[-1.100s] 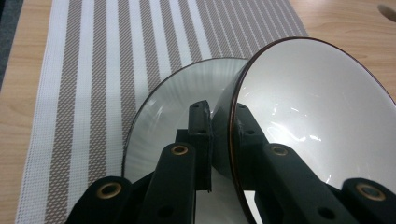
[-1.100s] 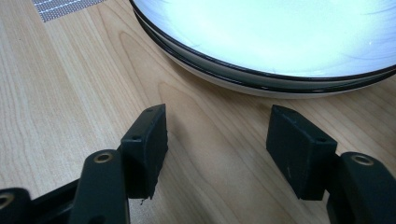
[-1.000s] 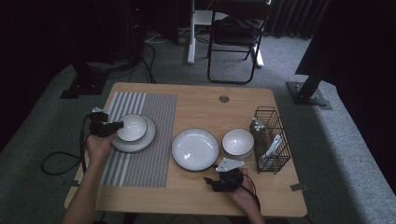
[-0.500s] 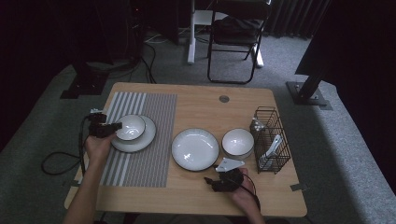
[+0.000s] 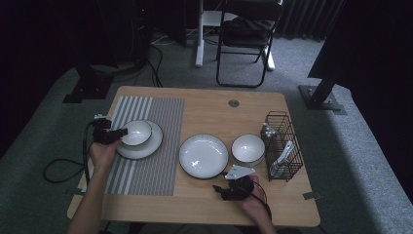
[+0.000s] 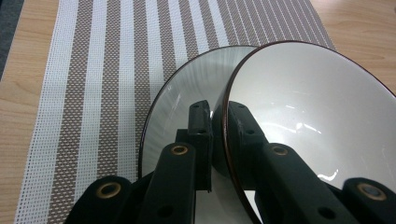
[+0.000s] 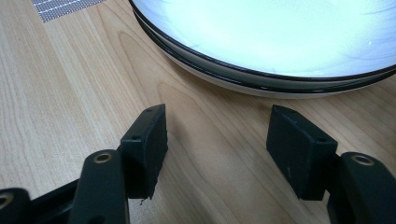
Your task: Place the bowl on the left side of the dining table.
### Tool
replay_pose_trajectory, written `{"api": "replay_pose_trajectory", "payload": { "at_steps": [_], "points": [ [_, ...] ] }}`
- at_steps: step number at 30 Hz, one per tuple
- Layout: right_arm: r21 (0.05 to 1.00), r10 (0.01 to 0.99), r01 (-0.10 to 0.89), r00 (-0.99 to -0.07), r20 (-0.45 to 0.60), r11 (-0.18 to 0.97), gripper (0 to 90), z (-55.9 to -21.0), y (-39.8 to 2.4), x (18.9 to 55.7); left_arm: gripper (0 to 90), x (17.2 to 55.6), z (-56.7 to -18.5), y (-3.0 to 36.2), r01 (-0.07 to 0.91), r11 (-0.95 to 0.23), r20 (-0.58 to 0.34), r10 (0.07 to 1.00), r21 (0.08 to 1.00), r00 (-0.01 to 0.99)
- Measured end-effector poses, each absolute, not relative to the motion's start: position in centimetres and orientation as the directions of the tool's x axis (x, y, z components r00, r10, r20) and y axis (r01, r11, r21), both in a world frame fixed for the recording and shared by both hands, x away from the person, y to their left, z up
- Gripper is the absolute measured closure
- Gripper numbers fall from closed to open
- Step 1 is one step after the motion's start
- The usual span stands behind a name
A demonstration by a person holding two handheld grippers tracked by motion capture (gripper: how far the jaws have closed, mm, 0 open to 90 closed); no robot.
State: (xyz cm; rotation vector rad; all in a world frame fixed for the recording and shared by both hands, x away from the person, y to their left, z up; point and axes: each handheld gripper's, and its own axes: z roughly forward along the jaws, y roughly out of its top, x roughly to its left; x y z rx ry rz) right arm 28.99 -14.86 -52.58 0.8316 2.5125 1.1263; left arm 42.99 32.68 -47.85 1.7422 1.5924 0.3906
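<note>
White bowl (image 6: pixel 317 116) with a seemingly dark-brown rim; placemat (image 6: pixel 93 84) striped brown and white.

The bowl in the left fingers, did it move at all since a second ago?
No visible change. The left gripper is still shut on the rim of the bowl, which sits on the plate on the mat. The right gripper stays open over the table, in front of the middle plate. Nothing else moved.

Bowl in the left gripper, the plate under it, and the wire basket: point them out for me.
Bowl (image 6: pixel 317 107), left gripper view, on its white inside.
Plate (image 6: pixel 187 88), left gripper view, on its bare surface left of the bowl.
Basket (image 5: pixel 282 146), high view, on its wire wall.
</note>
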Motion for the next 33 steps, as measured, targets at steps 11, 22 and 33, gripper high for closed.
{"api": "replay_pose_trajectory", "payload": {
  "at_steps": [11,22,33],
  "points": [
    [0.748,0.599,0.393,-0.801,-0.007,0.534,37.6,-52.6,-14.9,29.0,82.0,42.9,-47.7,32.7,0.725,0.02,-0.223,0.957,0.688,0.185],
    [0.748,0.599,0.393,-0.801,-0.007,0.534,37.6,-52.6,-14.9,29.0,77.0,42.4,-46.7,33.2,0.683,0.032,-0.237,0.949,0.73,0.21],
    [0.748,0.599,0.394,-0.801,-0.006,0.534,37.6,-52.6,-14.9,29.0,70.7,40.9,-44.9,31.9,0.61,-0.032,-0.15,0.958,0.791,0.244]
  ]
}}
